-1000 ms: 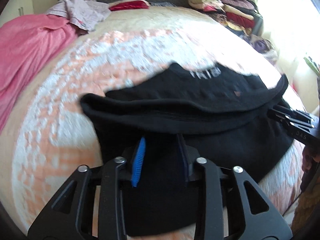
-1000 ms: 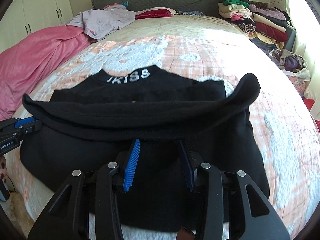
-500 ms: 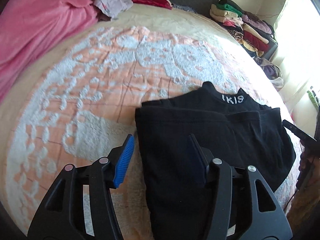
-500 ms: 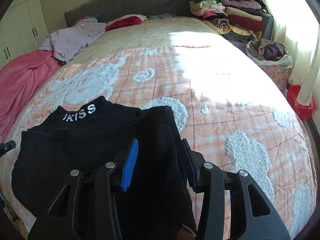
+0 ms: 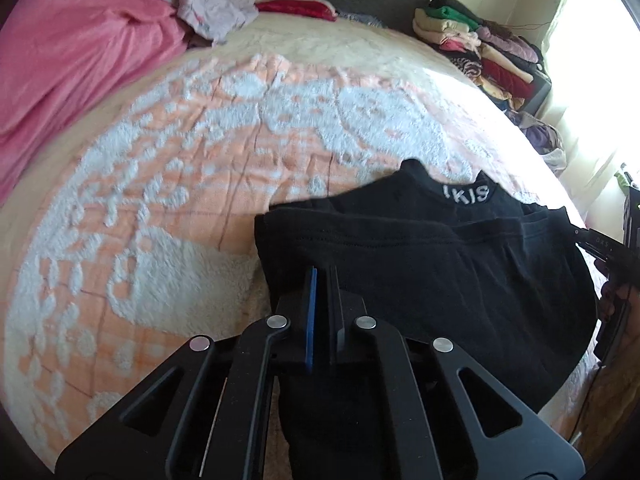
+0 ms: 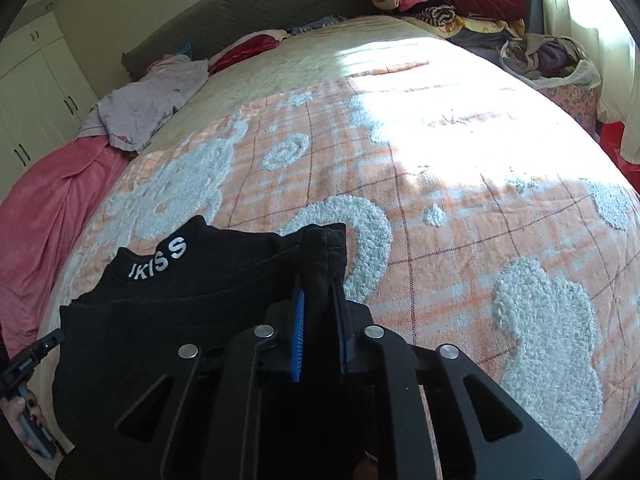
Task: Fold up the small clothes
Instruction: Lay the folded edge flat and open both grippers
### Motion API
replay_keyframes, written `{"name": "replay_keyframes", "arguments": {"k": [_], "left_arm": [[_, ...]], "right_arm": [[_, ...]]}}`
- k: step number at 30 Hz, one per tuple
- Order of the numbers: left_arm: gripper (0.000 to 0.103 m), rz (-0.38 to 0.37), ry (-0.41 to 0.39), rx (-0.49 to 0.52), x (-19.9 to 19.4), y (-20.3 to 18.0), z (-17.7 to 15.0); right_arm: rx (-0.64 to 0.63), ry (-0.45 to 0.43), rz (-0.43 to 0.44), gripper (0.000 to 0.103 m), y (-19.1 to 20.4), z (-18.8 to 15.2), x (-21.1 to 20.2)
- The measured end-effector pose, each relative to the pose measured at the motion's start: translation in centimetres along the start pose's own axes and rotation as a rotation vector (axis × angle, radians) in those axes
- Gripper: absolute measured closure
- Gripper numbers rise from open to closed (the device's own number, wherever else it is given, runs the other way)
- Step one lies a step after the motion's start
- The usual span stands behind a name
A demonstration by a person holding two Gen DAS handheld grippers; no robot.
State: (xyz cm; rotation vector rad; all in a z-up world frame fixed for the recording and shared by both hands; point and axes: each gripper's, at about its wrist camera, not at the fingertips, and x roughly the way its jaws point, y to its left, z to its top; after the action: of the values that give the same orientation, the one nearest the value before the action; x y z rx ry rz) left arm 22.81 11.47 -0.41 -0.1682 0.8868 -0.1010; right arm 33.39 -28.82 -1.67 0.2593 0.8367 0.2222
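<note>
Two tongs, left (image 5: pixel 322 280) and right (image 6: pixel 320 288), both clamped on one black top (image 5: pixel 440 264).

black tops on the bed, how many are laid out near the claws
1. The black top lies folded on the orange blanket, the left claw pinching its left edge and the right claw its right corner. The far piles may hide more.

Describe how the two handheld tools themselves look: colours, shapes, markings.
Both are matte black. The left tool and the right tool each have angular linkage arms with triangular cut-outs and round silver rivets. The right tool's fingers carry ribbed blue pads; the left shows one blue pad edge. Small pale lettering marks the right tool's side, too small to read. No cables or sleeves are visible.
</note>
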Motion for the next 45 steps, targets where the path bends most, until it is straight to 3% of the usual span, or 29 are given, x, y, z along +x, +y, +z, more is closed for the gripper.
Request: {"name": "replay_keyframes", "arguments": {"k": [2, 7, 15, 19, 25, 28, 32, 36, 45], "left_arm": [[0.103, -0.014, -0.046, 0.0, -1.4, 0.1, 0.8], [0.103, -0.013, -0.072, -0.034, -1.4, 0.8, 2.9], [0.103, 0.065, -0.003, -0.001, 2.6, 0.4, 2.1], [0.103, 0.093, 0.007, 0.024, 2.9, 0.0, 1.6], [0.1, 0.108, 0.013, 0.041, 2.5, -0.2, 1.5], [0.098, 0.114, 0.01, 0.048, 1.9, -0.2, 1.4], [0.091, 0.124, 0.009, 0.052, 1.2, -0.2, 1.4], [0.076, 0.121, -0.005, 0.049, 0.0, -0.4, 1.1], [0.067, 0.094, -0.018, 0.028, -2.7, -0.9, -0.8]], "right_arm": [[-0.013, -0.046, 0.009, 0.094, 0.3, 0.5, -1.3], [-0.004, -0.1, -0.008, 0.094, 0.2, 2.7, -1.7], [-0.023, -0.016, -0.143, 0.094, 0.4, 1.6, 3.3], [-0.02, -0.013, -0.181, 0.091, 0.5, 0.8, 3.7], [-0.04, -0.007, -0.197, 0.079, 1.1, 0.2, 2.1], [-0.067, -0.033, -0.19, 0.057, 1.9, -0.4, 0.4], [-0.087, -0.053, -0.166, 0.055, 2.5, -1.6, -1.8], [-0.107, -0.065, -0.137, 0.047, 3.1, -3.3, -4.0], [-0.155, -0.067, -0.119, 0.041, 4.6, -7.0, -7.4]]}}
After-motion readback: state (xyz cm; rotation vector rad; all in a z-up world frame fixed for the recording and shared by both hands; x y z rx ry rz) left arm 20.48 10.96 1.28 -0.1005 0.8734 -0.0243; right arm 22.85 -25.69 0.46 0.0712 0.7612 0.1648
